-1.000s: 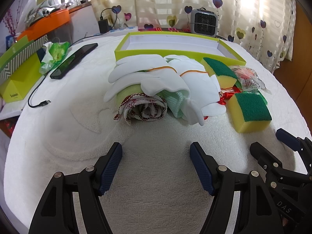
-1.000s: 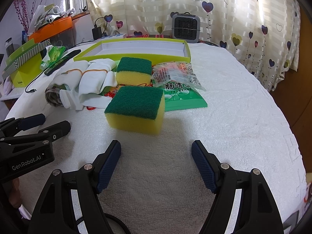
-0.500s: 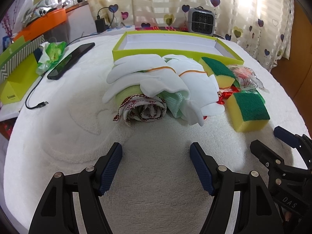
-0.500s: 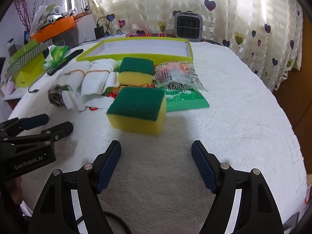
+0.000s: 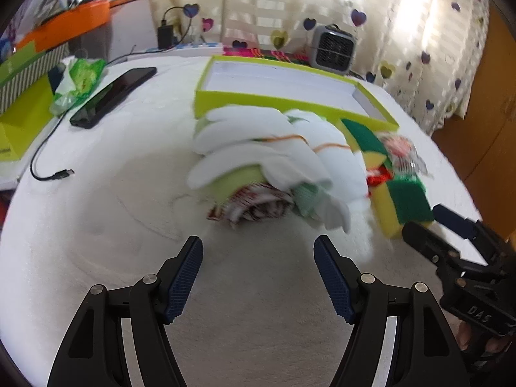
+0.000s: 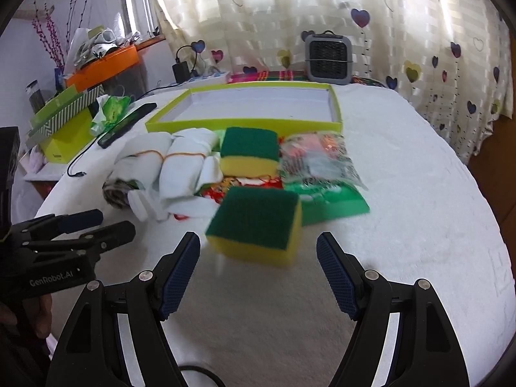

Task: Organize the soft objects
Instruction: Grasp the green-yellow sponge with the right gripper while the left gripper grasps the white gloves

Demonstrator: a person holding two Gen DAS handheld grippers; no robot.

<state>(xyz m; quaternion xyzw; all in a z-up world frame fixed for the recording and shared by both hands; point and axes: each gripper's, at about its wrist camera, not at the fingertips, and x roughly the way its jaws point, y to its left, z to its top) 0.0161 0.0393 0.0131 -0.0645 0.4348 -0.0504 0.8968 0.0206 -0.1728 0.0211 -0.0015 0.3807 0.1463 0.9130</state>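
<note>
A pile of soft things lies mid-table: white gloves over a rolled patterned cloth, with two yellow-and-green sponges beside it. The near sponge sits just ahead of my open right gripper, between its fingers' lines. The far sponge lies behind it. My left gripper is open and empty, a short way before the rolled cloth. A lime-green tray stands empty behind the pile. The right gripper also shows in the left wrist view.
A plastic snack bag on a green packet lies right of the sponges. A black phone and cable lie at the left. A grey heater, green boxes and an orange bin stand behind.
Both grippers have moved forward toward the pile. The right gripper has come close to the near sponge, the left one closer to the rolled cloth. Both stay open.
</note>
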